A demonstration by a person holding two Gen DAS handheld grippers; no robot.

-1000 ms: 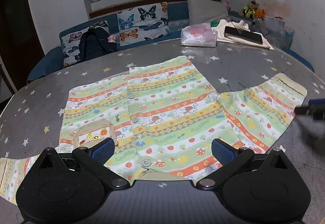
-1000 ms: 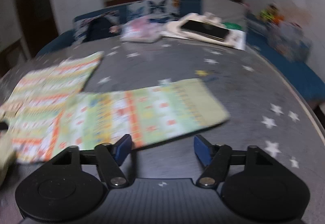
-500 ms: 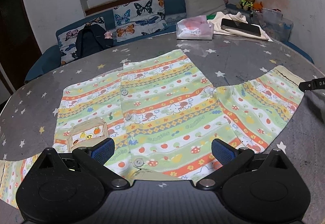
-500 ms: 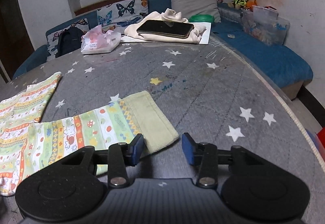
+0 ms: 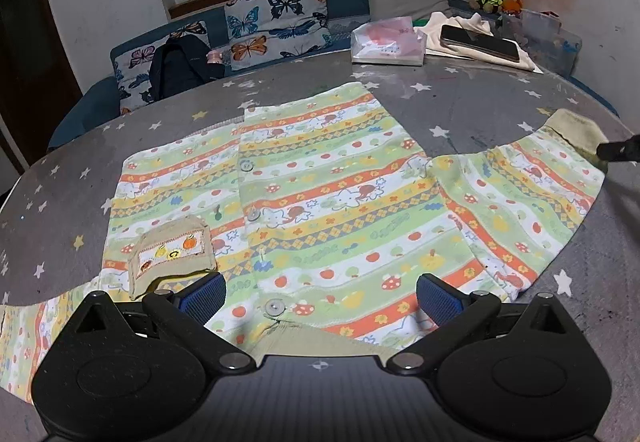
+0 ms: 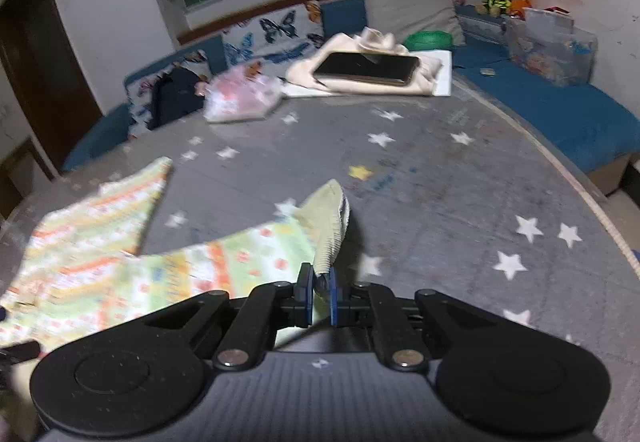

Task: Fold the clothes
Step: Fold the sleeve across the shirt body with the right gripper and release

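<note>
No legible txt – right gripper jaws pinch shirt cuff.

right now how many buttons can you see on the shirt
3, in a line down the placket of the shirt: top button, middle button, bottom button by the collar, between the open left gripper's fingers. Others may be hidden.

The shirt was soft printed cloth with a ribbed knit cuff. The desk wore a matt grey starred covering. Each tool was matt black plastic with ridged blue pads.
</note>
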